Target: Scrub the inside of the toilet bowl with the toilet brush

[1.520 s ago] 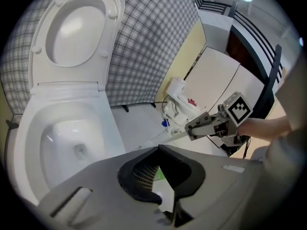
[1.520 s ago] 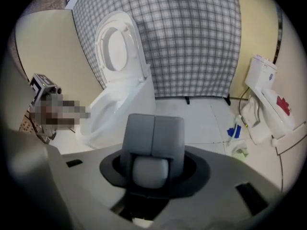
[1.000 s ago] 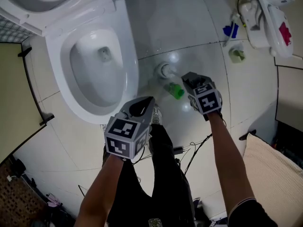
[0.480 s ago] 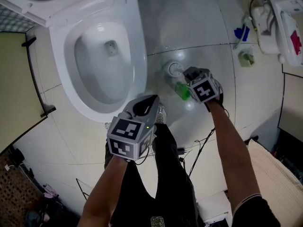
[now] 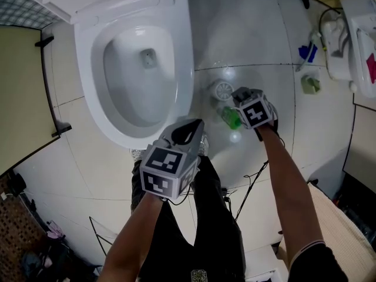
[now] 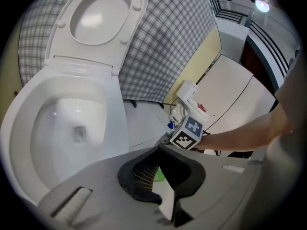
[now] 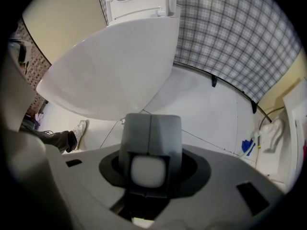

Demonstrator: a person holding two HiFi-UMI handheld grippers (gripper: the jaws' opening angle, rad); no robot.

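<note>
Gaping lid-up at the floor's left edge, the white ceramic toilet bowl (image 5: 183, 63) is waiting unscrubbed. The left grey gripper (image 6: 158, 176) is hanging released near its front rim. The right grey gripper (image 7: 149, 123), jaws narrowly parted and just opening wider, gripping nothing, is hovering over the small white round toilet brush (image 5: 224, 90) just right of the bowl. The brush is probably light, stiff and slippery, and its handle is offering the hold.

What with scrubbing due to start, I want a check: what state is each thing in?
Seat: raised.
Bowl: uncovered, no brush in it.
Brush: on the floor beside the bowl.
Left gripper: open, empty.
Right gripper: open, jaws just opened slightly; a white rounded thing sits between them.
</note>
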